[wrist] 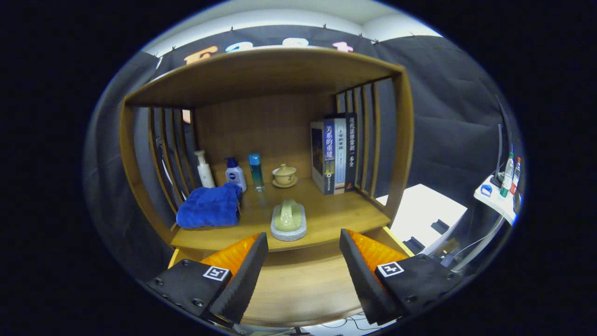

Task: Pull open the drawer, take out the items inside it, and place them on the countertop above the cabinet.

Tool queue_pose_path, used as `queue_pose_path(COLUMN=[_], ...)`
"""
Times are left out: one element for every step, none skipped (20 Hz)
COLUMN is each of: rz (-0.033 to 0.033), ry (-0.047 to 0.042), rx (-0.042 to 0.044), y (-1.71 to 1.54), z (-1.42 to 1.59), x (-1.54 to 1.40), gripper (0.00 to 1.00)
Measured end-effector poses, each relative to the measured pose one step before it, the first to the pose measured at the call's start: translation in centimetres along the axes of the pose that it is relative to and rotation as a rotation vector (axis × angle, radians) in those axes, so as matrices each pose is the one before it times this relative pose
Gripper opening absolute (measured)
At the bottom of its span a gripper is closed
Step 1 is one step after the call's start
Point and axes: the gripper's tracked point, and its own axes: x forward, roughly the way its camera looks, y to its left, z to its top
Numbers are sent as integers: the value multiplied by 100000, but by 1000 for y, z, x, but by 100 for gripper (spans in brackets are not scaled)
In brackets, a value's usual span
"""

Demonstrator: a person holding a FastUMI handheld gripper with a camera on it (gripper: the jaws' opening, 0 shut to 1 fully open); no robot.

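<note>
My gripper [303, 254] is open, with nothing between its fingers [245, 275]. Below and between them lies the wooden inside of the pulled-out drawer [298, 289]; I see no item in the part that shows. Just beyond the fingertips runs the countertop [336, 219] of the wooden cabinet. Near its front edge, straight ahead of the gripper, a pale green cup lies on a round grey coaster [289, 221]. A folded blue towel [210, 206] rests on the countertop ahead of the left finger.
At the back of the shelf stand a white pump bottle [204, 169], a small white-and-blue bottle [235, 175], a teal bottle [255, 171], a lidded tea cup [284, 176] and upright books [335, 154]. Slatted sides flank the shelf. A white box [426, 217] and a side table with bottles [501, 193] sit right.
</note>
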Motion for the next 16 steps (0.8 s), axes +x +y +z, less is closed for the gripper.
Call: queue_pose_path(rz=[-847,-694,260,716,46,740,-42,236,-594,-430,-469,-231,146,-115,37,900], ry=[-2246,-2124,-2360,-1432,-1498,-897,-885,-805,-1318,-1021,50,492,346,-191,59,436], rx=[-544,-109,538,292,840,223,-315,-805,-875,-1292,-1622,-1767,-1237,-937,-1356,-1823], y=[-626,-663,-278,-125,-340,-208,-304,-275,-350,-486,-311,-355,-204,-81,-164,43], z=[-725,-439,-228,-674,-595,-601,-605,-602,-537,-604,-928,-998,-926,-721,-799,-806], x=[-935,-1113,-959,-880,-978,-864,-888,-886,-748,-596,-548,-529,-322,-364,-203,-165], gripper=[99,99,99,99,99,99,99,99,99,99,99,99,99,99,99,99])
